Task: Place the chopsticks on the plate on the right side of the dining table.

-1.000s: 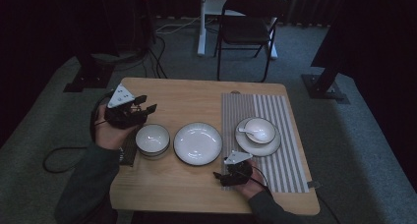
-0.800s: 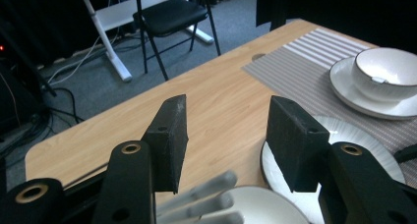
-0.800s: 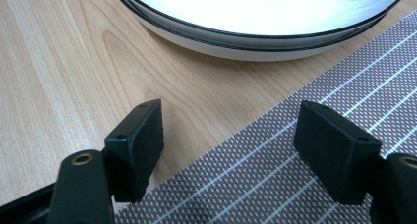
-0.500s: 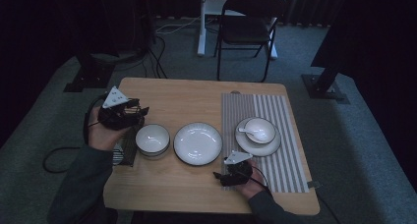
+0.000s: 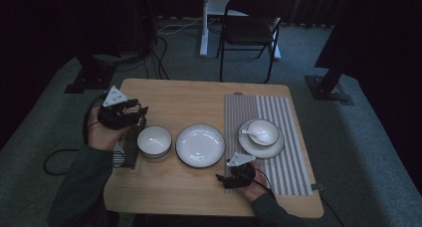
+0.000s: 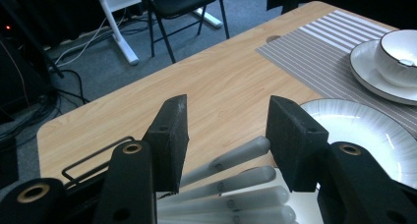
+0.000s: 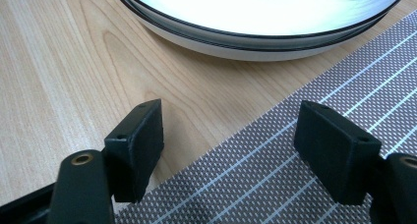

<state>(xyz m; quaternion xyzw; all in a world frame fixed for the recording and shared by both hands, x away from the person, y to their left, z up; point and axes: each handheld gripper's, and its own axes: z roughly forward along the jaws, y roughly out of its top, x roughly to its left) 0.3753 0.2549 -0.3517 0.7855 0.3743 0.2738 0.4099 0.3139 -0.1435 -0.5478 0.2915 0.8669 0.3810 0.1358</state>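
I am hovering the left gripper [image 6: 223, 135], jaws half open and holding nothing, over pale, smooth plastic utensil handles [image 6: 236, 177] fanned at the lower centre of the left gripper view, judging them light, stiff, slippery, best pinched mid-handle, while the right gripper [image 7: 228, 150] is gaping empty.

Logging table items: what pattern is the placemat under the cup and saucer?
Grey with thin white stripes, clearest on the placemat in the high view.

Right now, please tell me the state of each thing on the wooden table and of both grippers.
Left gripper: open, above white ribbed bowl, which is empty.
Right gripper: open, empty.
Wide white plate: empty.
Small white bowl on saucer: holds white spoon.
Striped grey placemat: flat.
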